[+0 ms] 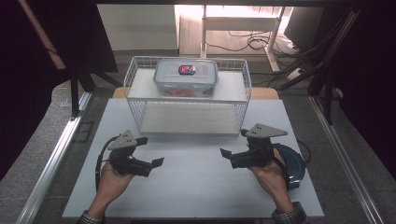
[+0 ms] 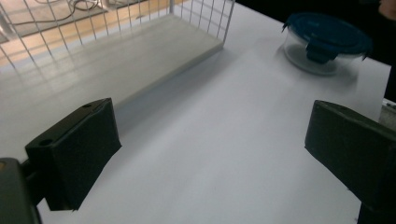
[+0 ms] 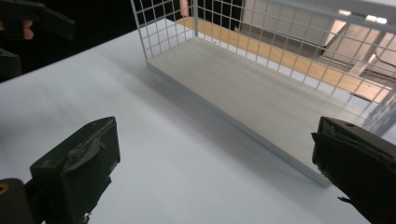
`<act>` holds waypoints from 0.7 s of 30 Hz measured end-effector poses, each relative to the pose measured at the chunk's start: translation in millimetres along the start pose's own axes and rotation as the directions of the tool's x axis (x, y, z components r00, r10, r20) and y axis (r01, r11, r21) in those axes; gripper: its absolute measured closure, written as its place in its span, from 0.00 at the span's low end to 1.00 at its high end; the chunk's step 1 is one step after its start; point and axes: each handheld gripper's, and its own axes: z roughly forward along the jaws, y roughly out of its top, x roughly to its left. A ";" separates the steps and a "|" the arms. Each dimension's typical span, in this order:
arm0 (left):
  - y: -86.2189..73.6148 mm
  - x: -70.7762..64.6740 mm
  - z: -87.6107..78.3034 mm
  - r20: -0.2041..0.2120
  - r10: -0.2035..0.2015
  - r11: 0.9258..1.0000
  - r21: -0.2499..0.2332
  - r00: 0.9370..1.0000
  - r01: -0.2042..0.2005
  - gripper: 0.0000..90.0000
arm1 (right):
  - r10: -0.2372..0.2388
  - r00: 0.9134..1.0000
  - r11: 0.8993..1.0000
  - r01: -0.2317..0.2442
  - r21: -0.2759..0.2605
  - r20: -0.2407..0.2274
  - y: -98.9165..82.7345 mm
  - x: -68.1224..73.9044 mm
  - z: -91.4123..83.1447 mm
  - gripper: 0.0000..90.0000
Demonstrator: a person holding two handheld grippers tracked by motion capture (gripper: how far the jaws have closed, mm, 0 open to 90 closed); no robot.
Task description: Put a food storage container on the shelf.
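Observation:
A white wire rack (image 1: 187,100) with two shelves stands at the back of the white table board (image 1: 196,186). A clear rectangular box (image 1: 186,77) with a blue-rimmed lid rests on its top shelf. My left gripper (image 1: 150,150) is open and empty over the board, front-left of the rack. My right gripper (image 1: 234,143) is open and empty at front-right. In the left gripper view the jaws stand wide apart over bare board (image 2: 210,158), with the rack (image 2: 116,51) ahead. In the right gripper view the open gripper (image 3: 215,172) faces the rack's lower shelf (image 3: 261,93).
A round clear container with a dark blue lid (image 1: 293,163) sits on the board just behind my right hand, and shows again (image 2: 327,42) in the left gripper view. Metal rails run along both sides of the table. Cables lie on the floor beyond the rack.

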 end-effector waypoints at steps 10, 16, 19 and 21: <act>-28.6 -9.4 -4.5 -0.006 -0.016 1.000 -0.020 1.000 0.016 0.04 | -0.002 1.000 1.000 0.002 0.009 0.000 -33.4 15.9 -0.4 0.01; -49.8 -13.7 -4.1 -0.018 -0.021 0.999 -0.029 1.000 0.021 0.05 | -0.003 1.000 1.000 0.003 0.017 0.005 -55.6 24.7 3.8 0.02; -60.4 -14.9 -4.7 -0.035 -0.025 0.999 -0.023 0.999 0.024 0.05 | 0.000 1.000 1.000 0.000 0.022 0.005 -66.6 29.1 7.5 0.02; -69.0 -15.8 -5.6 -0.049 -0.032 0.999 -0.013 0.998 0.032 0.05 | -0.016 1.000 0.999 0.016 0.043 0.010 -72.6 32.6 11.4 0.02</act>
